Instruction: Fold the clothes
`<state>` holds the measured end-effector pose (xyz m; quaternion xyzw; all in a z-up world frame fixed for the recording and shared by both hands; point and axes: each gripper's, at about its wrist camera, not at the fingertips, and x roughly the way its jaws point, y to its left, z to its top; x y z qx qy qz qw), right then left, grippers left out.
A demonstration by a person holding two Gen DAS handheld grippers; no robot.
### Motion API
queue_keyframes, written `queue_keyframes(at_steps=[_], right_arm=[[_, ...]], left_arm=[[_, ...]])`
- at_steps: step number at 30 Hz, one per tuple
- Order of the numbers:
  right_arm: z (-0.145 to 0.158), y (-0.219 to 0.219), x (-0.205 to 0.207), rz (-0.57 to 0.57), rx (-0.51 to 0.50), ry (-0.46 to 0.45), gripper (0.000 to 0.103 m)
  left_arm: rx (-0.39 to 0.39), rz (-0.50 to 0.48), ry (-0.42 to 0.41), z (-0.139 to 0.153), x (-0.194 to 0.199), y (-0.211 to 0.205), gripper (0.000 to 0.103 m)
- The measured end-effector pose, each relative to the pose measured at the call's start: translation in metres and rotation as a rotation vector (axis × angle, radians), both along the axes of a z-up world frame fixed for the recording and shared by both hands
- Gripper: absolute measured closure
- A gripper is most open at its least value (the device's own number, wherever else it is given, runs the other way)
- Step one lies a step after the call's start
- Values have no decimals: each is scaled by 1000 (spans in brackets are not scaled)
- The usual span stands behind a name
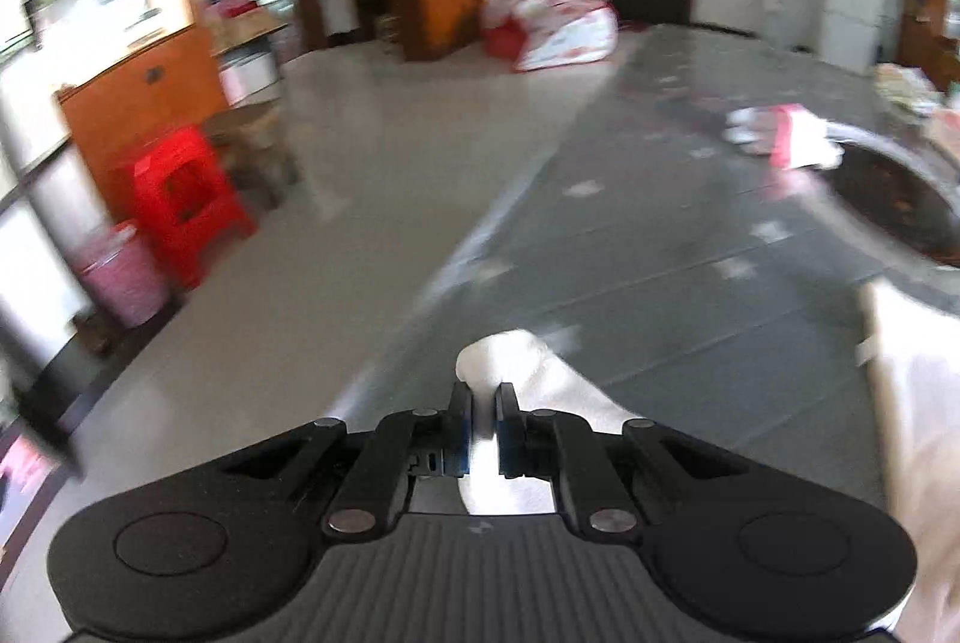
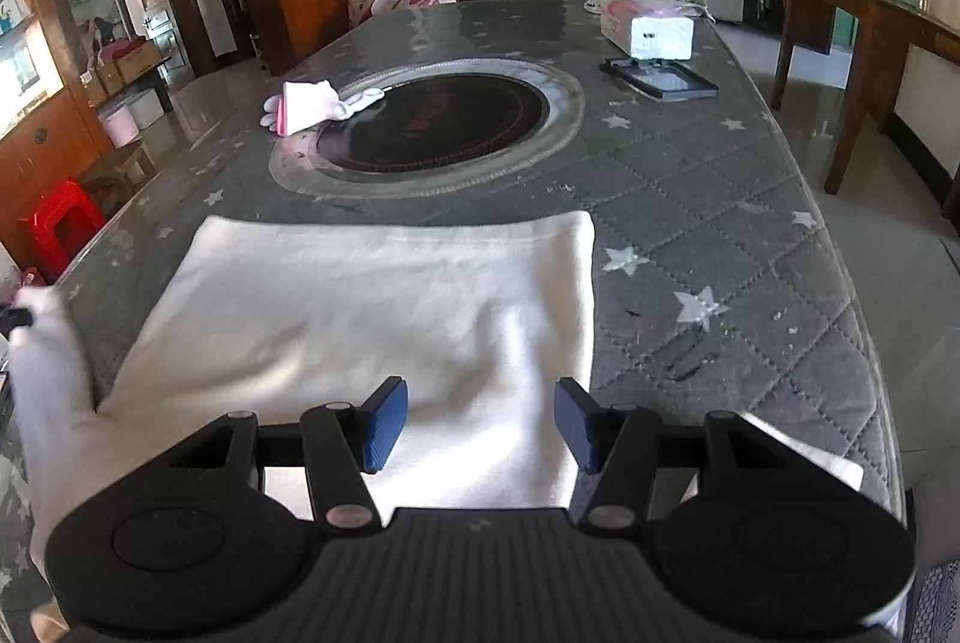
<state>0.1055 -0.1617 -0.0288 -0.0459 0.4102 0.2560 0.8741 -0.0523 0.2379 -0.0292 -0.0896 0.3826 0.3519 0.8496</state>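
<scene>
A white garment (image 2: 372, 295) lies flat on the grey star-patterned table cover (image 2: 720, 199), folded into a rough rectangle. My left gripper (image 1: 483, 397) is shut on the garment's sleeve (image 1: 498, 355), a white tip that sticks out past the blue pads near the table's left edge. In the right wrist view that sleeve (image 2: 42, 343) stands raised at the far left. My right gripper (image 2: 480, 403) hangs open just above the garment's near right part, with cloth below the gap and the pads touching nothing.
A small folded pink-and-white garment (image 2: 306, 106) rests by the round black hotplate (image 2: 432, 127) set into the table. Farther back are a tissue box (image 2: 651, 28) and a black tray (image 2: 660, 79). A red stool (image 1: 180, 199) and a pink bin (image 1: 120, 271) stand on the floor to the left.
</scene>
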Motion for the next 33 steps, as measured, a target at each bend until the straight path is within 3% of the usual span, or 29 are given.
queue_keyframes(at_steps=[3, 4, 5, 7, 11, 13, 15, 20, 24, 33], right_arm=[[-6, 2, -1, -4, 3, 13, 47], [-7, 3, -2, -3, 2, 16, 46], [-6, 4, -3, -1, 2, 12, 45], [-4, 4, -5, 2, 3, 5, 44], [4, 1, -5, -9, 10, -18, 32], [6, 1, -3, -14, 8, -23, 30], [6, 0, -1, -23, 9, -27, 24], [4, 0, 4, -37, 13, -26, 23], [3, 0, 9, -40, 11, -25, 22], [-8, 7, 34, -57, 11, -14, 25]], left_arm=[[-42, 10, 25, -4, -17, 7, 86], [-39, 8, 31, -2, -19, 8, 75], [-43, 4, 28, 1, -20, 7, 55], [-61, -18, -6, 11, -23, 6, 37], [-57, -121, -68, 28, -13, -15, 9], [-68, -188, -101, 36, -6, -29, 2], [-113, -262, -122, 40, 3, -43, 1], [-191, -422, -110, 37, 38, -78, 1], [-209, -444, -98, 31, 68, -94, 1], [-171, -452, -104, 18, 112, -99, 1]])
